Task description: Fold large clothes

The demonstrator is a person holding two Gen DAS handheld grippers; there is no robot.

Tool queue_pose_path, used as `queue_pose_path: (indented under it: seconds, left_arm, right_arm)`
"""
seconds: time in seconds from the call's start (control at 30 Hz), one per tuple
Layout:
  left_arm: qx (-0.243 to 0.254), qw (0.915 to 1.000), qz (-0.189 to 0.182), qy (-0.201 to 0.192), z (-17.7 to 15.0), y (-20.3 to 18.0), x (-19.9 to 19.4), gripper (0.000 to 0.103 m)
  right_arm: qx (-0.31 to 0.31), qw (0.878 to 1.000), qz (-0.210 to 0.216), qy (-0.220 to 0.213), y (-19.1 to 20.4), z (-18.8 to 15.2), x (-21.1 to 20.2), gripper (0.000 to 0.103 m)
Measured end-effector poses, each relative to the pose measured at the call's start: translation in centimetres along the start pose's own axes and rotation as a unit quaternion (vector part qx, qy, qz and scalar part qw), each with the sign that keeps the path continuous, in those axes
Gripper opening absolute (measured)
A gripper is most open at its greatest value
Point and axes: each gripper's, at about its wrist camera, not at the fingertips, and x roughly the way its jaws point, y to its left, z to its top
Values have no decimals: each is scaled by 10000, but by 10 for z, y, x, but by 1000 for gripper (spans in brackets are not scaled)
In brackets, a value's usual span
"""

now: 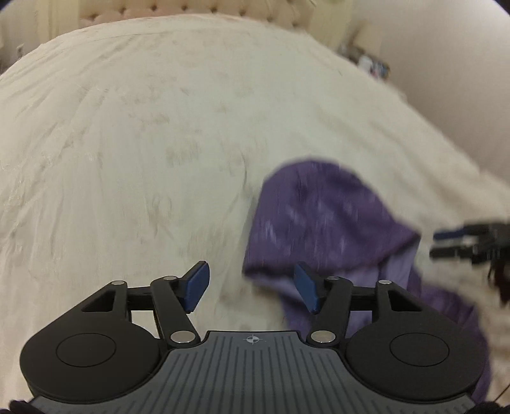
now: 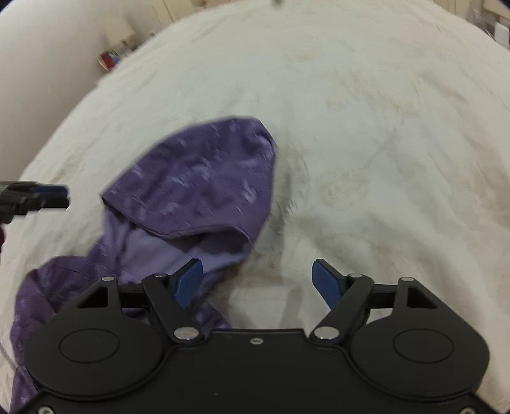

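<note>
Purple patterned hooded garment [image 2: 197,178], paler lilac on its inner side, lying crumpled on a bed covered by a cream bedspread [image 1: 127,143] with a faint printed pattern. In the right wrist view the garment fills the left and lower left of the frame, the hood spread flat at centre left with its opening turned toward the camera, the rest trailing down past the left edge of the tool body. In the left wrist view the same garment [image 1: 334,216] sits at centre right and lower right. Left gripper [image 1: 251,286]: blue-padded fingers apart, nothing between them, held above the bedspread with the right finger over the garment's near edge. Right gripper [image 2: 258,283]: fingers wide apart, nothing between them, the left finger [image 2: 189,281] over the lilac lining, the right finger over bare bedspread. Each gripper shows at the other view's side edge. Tufted headboard [image 1: 191,12] at the top of the left wrist view. Both views motion-blurred.
</note>
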Motion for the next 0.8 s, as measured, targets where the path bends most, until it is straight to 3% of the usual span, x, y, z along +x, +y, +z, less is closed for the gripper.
queue_pose_path:
  seconds: [0.2, 0.43, 0.5, 0.63, 0.8]
  left_arm:
    - [-452, 9990, 6, -32, 22, -4, 39, 59]
    - [-773, 9952, 261, 533, 9, -3, 107, 59]
    - [-660, 9947, 378, 690, 4, -1, 121, 60]
    - [-62, 9956, 579, 734, 5, -15, 125, 61]
    - [-432, 9964, 420, 591, 8, -7, 100, 61]
  right_arm:
    - [414, 9984, 147, -354, 1, 45, 19, 80]
    - [494, 9988, 59, -41, 9, 84, 83, 80]
    - [688, 9976, 26, 49, 4, 87, 99, 80]
    - [829, 9962, -71, 269, 0, 92, 120, 80]
    - [559, 9980, -136, 275, 11, 104, 125, 80]
